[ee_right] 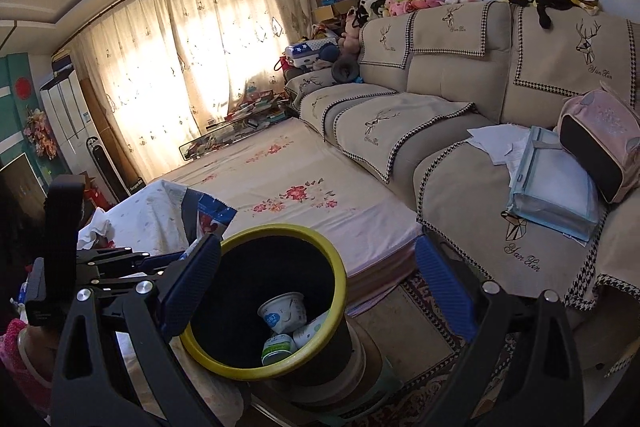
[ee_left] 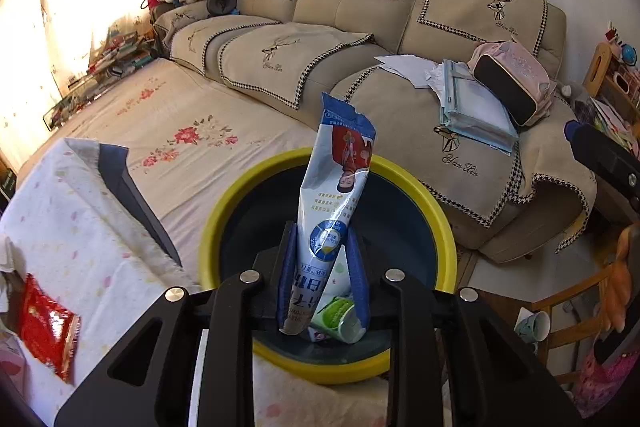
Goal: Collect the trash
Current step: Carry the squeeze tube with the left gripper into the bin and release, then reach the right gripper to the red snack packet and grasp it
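I have the left gripper (ee_left: 323,279) clamped on a blue and white wrapper (ee_left: 338,203), which stands upright at the centre of the left wrist view, directly over the mouth of the yellow-rimmed bin (ee_left: 224,203). In the right wrist view the bin (ee_right: 320,239) sits at lower centre with yogurt cups (ee_right: 283,311) already at its bottom, and the wrapper's torn top (ee_right: 214,213) pokes up just left of the rim. My right gripper (ee_right: 320,281) has its jaws spread wide and empty, one to each side of the bin. To do this drop well, I judge I should keep the wrapper over the dark middle of the opening, not the near rim, tip it down a little so its tall end clears the yellow edge, then open fully. A red packet (ee_left: 46,331) lies on the cloth at lower left of the left wrist view, likely another piece to fetch.
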Demonstrator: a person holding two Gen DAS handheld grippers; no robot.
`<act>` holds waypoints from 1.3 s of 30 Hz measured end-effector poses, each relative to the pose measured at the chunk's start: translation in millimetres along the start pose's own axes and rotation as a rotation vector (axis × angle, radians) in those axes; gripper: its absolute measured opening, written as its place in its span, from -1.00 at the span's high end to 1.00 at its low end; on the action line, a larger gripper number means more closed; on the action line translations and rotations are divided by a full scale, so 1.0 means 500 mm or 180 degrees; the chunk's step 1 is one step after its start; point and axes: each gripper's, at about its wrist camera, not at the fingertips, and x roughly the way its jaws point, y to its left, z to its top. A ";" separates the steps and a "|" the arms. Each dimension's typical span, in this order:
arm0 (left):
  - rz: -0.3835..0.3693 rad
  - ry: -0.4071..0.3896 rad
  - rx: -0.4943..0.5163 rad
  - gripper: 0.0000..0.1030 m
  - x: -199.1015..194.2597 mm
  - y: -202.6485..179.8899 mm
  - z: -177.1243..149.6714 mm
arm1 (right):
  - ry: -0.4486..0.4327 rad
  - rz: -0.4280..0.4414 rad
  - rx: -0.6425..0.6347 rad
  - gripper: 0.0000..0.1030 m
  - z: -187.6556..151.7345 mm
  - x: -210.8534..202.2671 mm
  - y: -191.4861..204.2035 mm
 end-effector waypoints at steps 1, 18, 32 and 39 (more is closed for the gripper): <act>0.0005 -0.0002 -0.0013 0.46 0.007 -0.002 0.001 | 0.0011 -0.0002 0.0009 -0.80 -0.001 0.002 -0.004; 0.0131 -0.0406 -0.0405 -0.18 -0.137 0.082 -0.083 | 0.0152 0.0098 -0.0191 -0.80 -0.007 0.026 0.080; 0.1325 -0.1112 -0.1281 -0.66 -0.478 0.347 -0.399 | 0.0722 0.0946 -0.0839 -0.80 -0.012 0.116 0.343; 0.1913 -0.1313 -0.1791 -0.72 -0.579 0.477 -0.553 | 0.1053 0.1370 -0.1439 -0.82 -0.014 0.203 0.582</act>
